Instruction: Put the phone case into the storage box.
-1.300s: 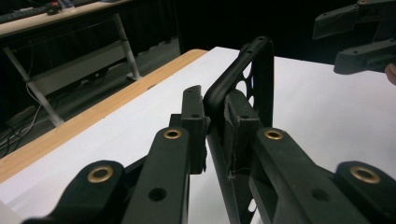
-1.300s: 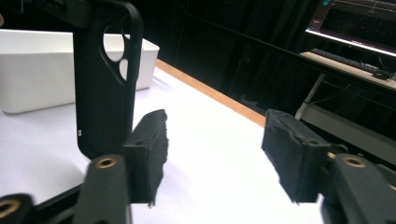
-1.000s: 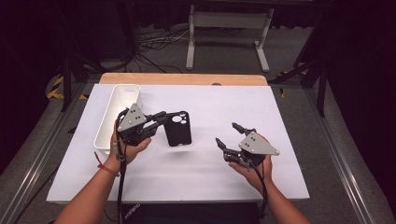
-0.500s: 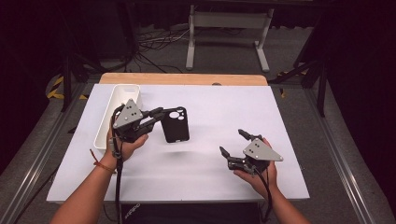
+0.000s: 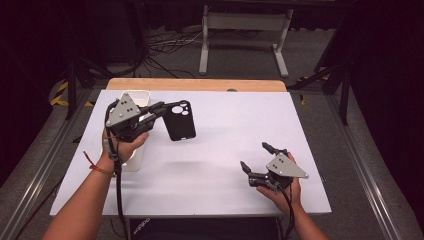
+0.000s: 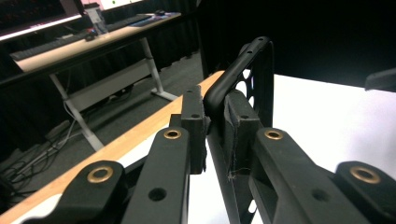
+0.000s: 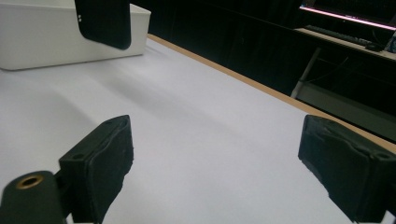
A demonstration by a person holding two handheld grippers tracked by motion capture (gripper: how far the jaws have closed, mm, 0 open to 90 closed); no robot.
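Observation:
A black phone case (image 5: 180,120) hangs in the air above the left part of the white table (image 5: 225,130), held by its upper edge in my left gripper (image 5: 161,108), which is shut on it. In the left gripper view the case's rim (image 6: 233,74) is pinched between the two pads (image 6: 194,116). My right gripper (image 5: 256,157) rests low near the table's front right, open, nothing between its pads (image 7: 100,158). From the right gripper view the case (image 7: 103,21) shows at upper left, in front of the white bin (image 7: 56,37).
A long white bin (image 5: 134,150) lies along the table's left side, partly under my left hand. A wooden strip (image 5: 195,84) runs along the table's far edge. Beyond it stand a metal stand (image 5: 240,30) and cables on the floor.
My left gripper has lifted the phone case higher and a little away from me. My right gripper has drawn back toward the front right edge of the table, still open.

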